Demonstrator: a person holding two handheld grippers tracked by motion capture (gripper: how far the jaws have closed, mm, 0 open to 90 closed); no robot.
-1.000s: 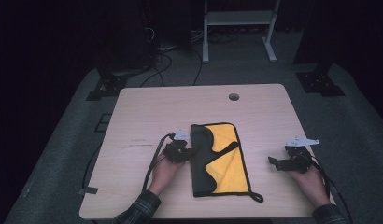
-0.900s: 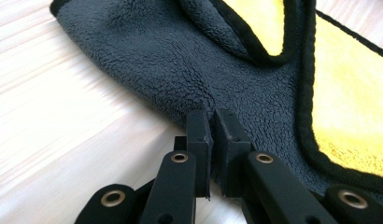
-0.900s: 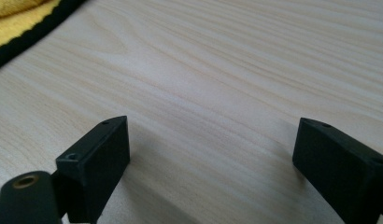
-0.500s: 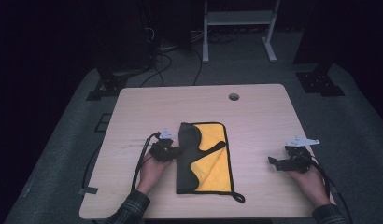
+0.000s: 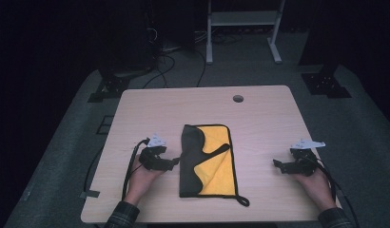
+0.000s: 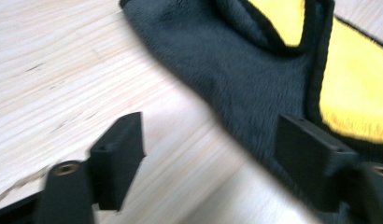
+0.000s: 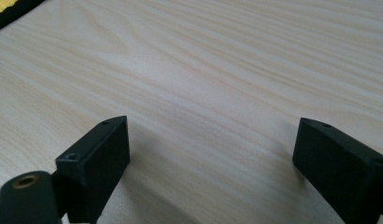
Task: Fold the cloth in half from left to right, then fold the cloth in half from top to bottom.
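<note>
Cloth (image 5: 207, 161), yellow on one face and dark grey on the other with a black border, lies in the middle of the near half of the wooden table (image 5: 259, 114). Its left part is folded over so that the grey side shows, and a black loop trails off its near right corner.

The left gripper (image 5: 173, 163) rests low on the table just left of the cloth's left edge and points right toward it. The person's left hand (image 5: 145, 175) comes in from the near edge, forearm angled slightly away and a plaid sleeve (image 5: 119, 216) at the wrist. Its jaws have just been opening and now stand wide apart. In the left gripper view bare wood (image 6: 87, 70) lies between them, while the grey cloth (image 6: 236, 60) lies just ahead of the jaws and behind the right one; the pads press on nothing.

The right gripper (image 5: 277, 164) sits well apart on the right side of the table, pointing left, held by the right hand (image 5: 316, 183) near the table's near right corner. Its jaws are spread wide over bare wood (image 7: 203, 93), nothing between them.
</note>
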